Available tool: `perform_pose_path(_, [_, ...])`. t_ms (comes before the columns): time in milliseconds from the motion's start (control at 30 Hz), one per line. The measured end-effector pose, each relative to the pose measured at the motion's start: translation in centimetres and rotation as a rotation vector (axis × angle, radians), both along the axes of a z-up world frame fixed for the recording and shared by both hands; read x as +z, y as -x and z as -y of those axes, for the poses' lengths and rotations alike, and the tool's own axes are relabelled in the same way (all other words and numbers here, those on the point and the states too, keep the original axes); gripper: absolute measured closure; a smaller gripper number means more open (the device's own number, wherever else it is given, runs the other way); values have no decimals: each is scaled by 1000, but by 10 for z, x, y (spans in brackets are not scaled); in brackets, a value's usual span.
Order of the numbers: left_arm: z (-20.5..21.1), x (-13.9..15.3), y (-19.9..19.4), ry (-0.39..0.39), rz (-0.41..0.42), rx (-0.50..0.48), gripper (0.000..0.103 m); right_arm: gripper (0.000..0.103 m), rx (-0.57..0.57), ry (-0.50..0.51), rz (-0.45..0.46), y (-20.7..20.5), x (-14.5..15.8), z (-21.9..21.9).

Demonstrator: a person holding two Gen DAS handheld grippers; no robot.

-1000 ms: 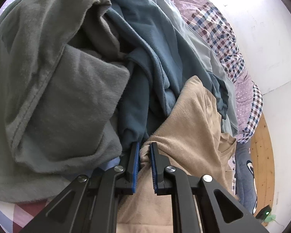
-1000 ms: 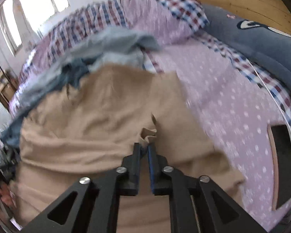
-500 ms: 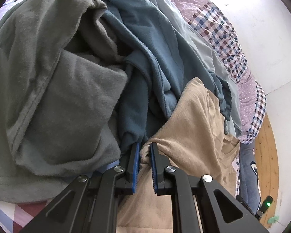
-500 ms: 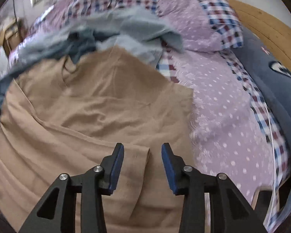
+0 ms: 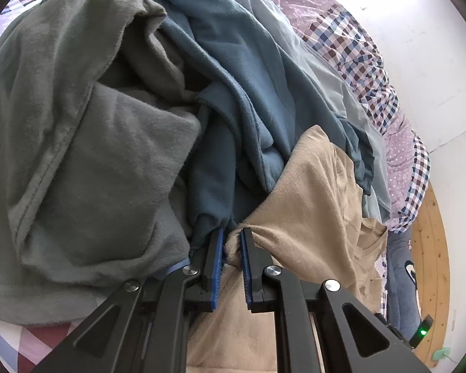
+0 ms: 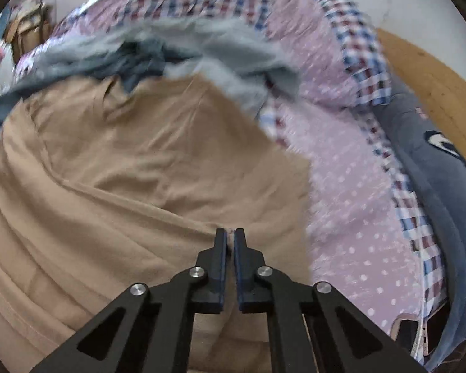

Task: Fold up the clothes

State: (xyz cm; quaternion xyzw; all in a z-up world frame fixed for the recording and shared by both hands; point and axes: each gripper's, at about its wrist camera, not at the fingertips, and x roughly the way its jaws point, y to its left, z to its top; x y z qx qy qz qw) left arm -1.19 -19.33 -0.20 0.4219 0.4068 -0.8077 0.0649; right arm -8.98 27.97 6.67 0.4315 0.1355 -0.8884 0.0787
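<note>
The left gripper (image 5: 232, 248) is clamped on a bunched fold of the tan shirt (image 5: 307, 205), the cloth pinched between its blue-padded fingers (image 5: 216, 261). The right gripper (image 6: 230, 242) is closed down to a thin slit at an edge of the same tan shirt (image 6: 146, 168); a sliver of cloth shows between the tips, so it seems to be nipping the fabric, though the view there is blurred by motion.

The shirt lies spread across the bed, wrinkled, with a long crease running diagonally toward the right gripper. Its far side runs up against a heap of other clothes. Just beside the left gripper, touching its left finger, hangs the cuff of a dark teal fleece (image 5: 233, 87), which drapes over the middle of the pile. To the left of that sits a bulky grey-green sweatshirt (image 5: 77, 143), folded over on itself. Behind the fleece lies a paler grey-blue garment (image 5: 323, 71), its edge overlapping the top of the tan shirt.

Underneath everything is a purple dotted bedsheet (image 6: 351, 186) bordered with checked fabric (image 5: 357, 49). A dark blue pillow (image 6: 444, 186) rests along the right side of the bed against a wooden headboard (image 6: 435, 77). A phone (image 6: 410, 332) lies on the sheet near the pillow's lower end.
</note>
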Motion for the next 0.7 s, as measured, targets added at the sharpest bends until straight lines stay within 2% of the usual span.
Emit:
perform_pose_path(233, [-1,2,0,3,-12,-2,92,100,-83,53,-96,16,37,-13])
perform_pose_path(333, [-1,2,0,8,-17,-1,92,100,-96,62,-102,25,41,-7])
perform_pose_path(433, [-2,2,1,12,-12,-3,92,98,-107,63,-23,46,27,-2])
perform_pose_path(500, [-2,2,2,17,-9,-5,92,95,-117,50,68,61,9,-2])
perform_pose_path(567, [-2,2,2,21,-7,-7,92,88,-146,67,124,66,-2,-9])
perform_pose_path(600, [-3,2,2,22,-7,-8,92,84,-173,100,120,63,-1,-14])
perform_pose_path(667, [-2,2,2,22,-7,-10,92,51,-212,198,76,47,8,-28])
perform_pose_path(700, [-2,2,3,20,-7,-10,92,51,-223,236,54,39,11,-34])
